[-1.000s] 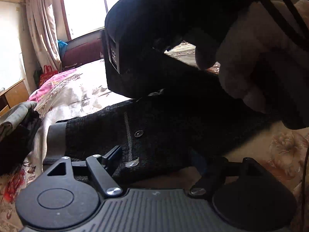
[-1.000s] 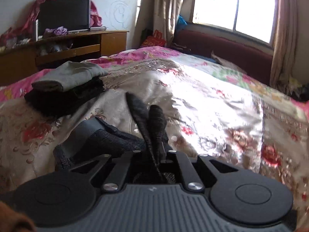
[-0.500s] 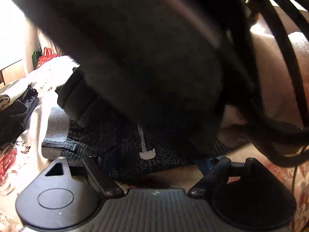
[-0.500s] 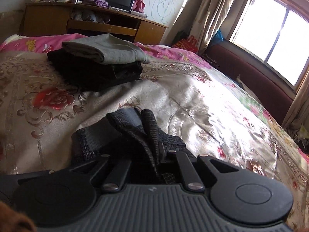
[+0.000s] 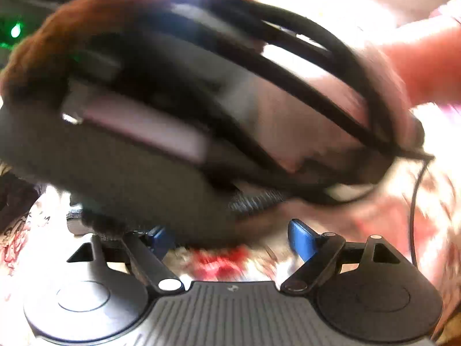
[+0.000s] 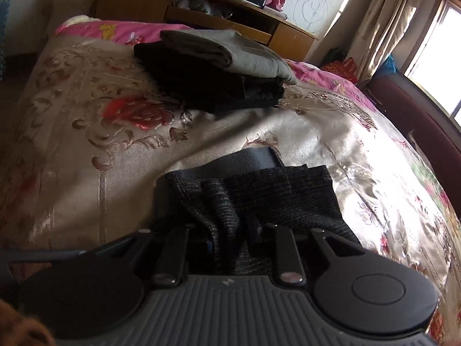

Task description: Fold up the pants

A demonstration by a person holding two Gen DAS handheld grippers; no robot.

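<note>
The dark grey tweed pants (image 6: 276, 196) lie folded on the floral bedspread (image 6: 121, 155), grey waistband on the far side. My right gripper (image 6: 230, 230) is shut on a bunched fold of the pants, low over the bed. My left gripper (image 5: 230, 236) is open and empty, its blue fingertips (image 5: 302, 239) spread wide just above the bedspread. The left wrist view is blurred; the right gripper's body and the gloved hand holding it fill most of that view. A strip of the pants (image 5: 256, 201) shows under them.
A stack of folded clothes (image 6: 213, 69), grey on black, sits further up the bed. A wooden desk (image 6: 219, 20) with a screen stands behind it. A window and curtains are at the right. A black cable (image 5: 415, 201) hangs at the right of the left wrist view.
My right gripper has carried the pants fold forward and down over the garment, so it now lies doubled. The right hand has swept across and filled the left wrist view.
</note>
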